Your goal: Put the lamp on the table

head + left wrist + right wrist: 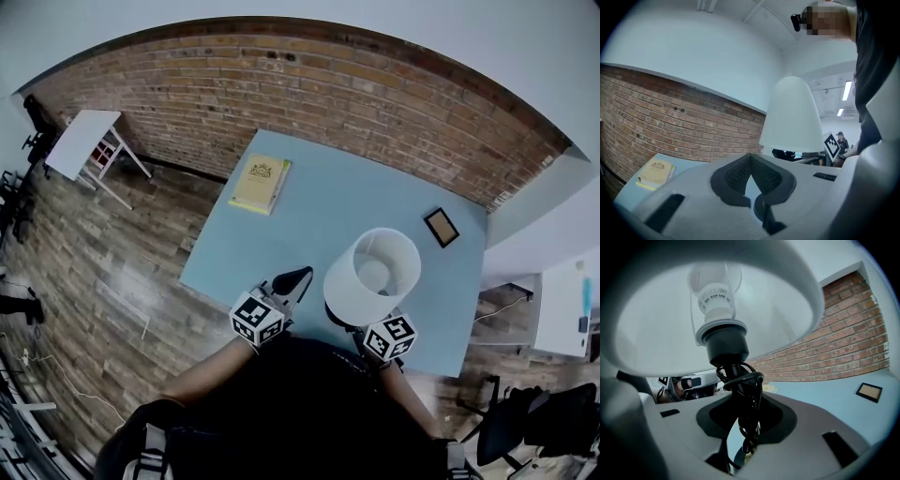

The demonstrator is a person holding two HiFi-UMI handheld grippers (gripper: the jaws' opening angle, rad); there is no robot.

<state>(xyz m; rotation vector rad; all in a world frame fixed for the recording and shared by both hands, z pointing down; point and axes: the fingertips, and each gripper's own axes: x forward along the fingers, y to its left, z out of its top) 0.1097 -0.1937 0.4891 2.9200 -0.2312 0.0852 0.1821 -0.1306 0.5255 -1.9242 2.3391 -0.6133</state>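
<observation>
The lamp (373, 272) has a white shade and a dark stem (739, 394) with its black cord wound round it. It hangs over the near right part of the blue table (319, 216). My right gripper (745, 414) is shut on the stem just below the bulb socket. In the head view only its marker cube (389, 337) shows under the shade. My left gripper (292, 279) is to the left of the lamp, over the table's near edge. Its jaws meet at the tips with nothing between them (750, 174). The lamp shade (792, 117) stands to its right.
A yellow book (261, 184) lies at the table's far left, and a small dark picture frame (441, 227) at its far right. A brick wall (375, 103) runs behind the table. A white side table (82, 141) stands on the wood floor at left, a black chair (525, 422) at right.
</observation>
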